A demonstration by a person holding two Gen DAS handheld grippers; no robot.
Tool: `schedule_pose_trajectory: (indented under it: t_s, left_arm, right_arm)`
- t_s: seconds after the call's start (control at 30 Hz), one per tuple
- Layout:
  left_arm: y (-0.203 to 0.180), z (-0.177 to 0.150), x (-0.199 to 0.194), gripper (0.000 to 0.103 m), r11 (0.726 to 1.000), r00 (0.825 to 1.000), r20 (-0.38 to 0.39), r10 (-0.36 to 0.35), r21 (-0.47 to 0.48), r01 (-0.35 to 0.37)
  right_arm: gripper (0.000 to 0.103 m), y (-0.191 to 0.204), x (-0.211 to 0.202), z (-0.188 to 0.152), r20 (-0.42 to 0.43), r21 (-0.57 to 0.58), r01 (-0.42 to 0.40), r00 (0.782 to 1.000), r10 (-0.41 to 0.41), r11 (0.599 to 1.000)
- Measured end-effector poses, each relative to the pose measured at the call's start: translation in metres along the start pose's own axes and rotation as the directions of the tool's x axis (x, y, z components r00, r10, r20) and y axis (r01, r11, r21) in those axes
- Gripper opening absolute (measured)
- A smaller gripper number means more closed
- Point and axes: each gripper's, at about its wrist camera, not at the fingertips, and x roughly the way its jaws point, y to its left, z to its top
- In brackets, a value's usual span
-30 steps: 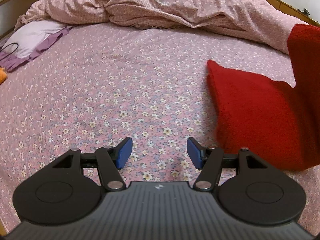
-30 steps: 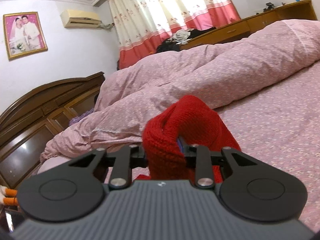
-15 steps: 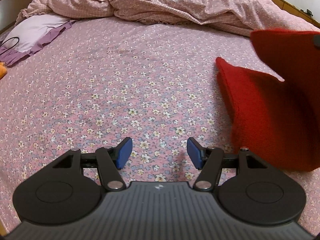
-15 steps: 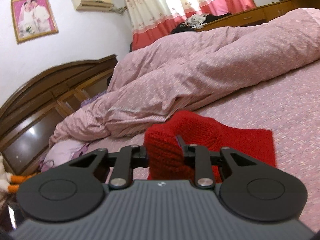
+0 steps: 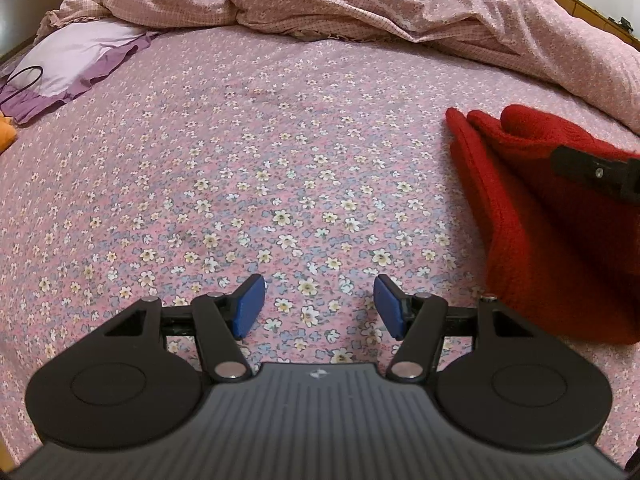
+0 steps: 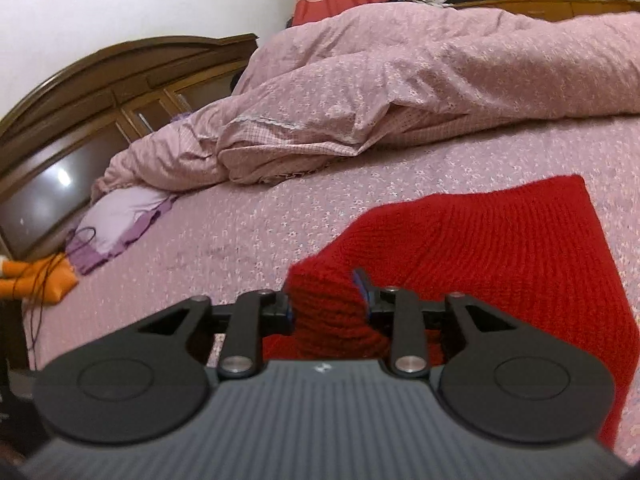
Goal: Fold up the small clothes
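- While the left hand-held gripper [image 5: 316, 307] hangs above the flowered bed [image 5: 240, 184], its blue pads stand apart, holding nothing.
- Right hand-held gripper [image 6: 326, 300]: jaws just opening, a fold of the red knit garment [image 6: 500, 248] between them.
- Garment lies folded on the bed.

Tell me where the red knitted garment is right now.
The red knitted garment lies on the floral bedsheet at the right of the left wrist view, below the rumpled duvet, with a bunched edge between the right gripper fingers.

Knit garment [image 5: 536, 216] on sheet [image 5: 240, 184], duvet [image 5: 360, 4] behind (pillow [image 5: 84, 52] far left)
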Motion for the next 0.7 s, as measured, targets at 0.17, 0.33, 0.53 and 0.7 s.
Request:
schedule_pose_trajectory:
  t_s: [0.17, 0.33, 0.53, 0.7]
  left_arm:
    - [-0.004, 0.001, -0.008, 0.066, 1.000, 1.000, 0.019, 0.003, 0.017, -0.003]
    - [-0.007, 0.005, -0.023, 0.066, 1.000, 0.999, 0.044, -0.009, 0.019, 0.008]
    - [-0.023, 0.017, -0.052, 0.066, 0.997, 0.992, 0.095, -0.081, 0.015, 0.080]
    - [-0.047, 0.030, -0.076, 0.066, 0.989, 0.979, 0.141, -0.146, 0.047, 0.141]
  right_arm:
    - [0.052, 0.003, -0.016, 0.001, 0.009, 0.039, -0.077, 0.997, 0.076, 0.996]
    - [0.052, 0.000, -0.053, -0.004, 0.032, 0.031, -0.117, 0.993, 0.116, 0.993]
    - [0.053, -0.031, -0.095, -0.011, 0.058, 0.098, -0.097, 0.994, 0.091, 0.990]
    - [0.055, -0.059, -0.119, -0.015, 0.088, 0.167, -0.055, 0.995, 0.041, 0.984]
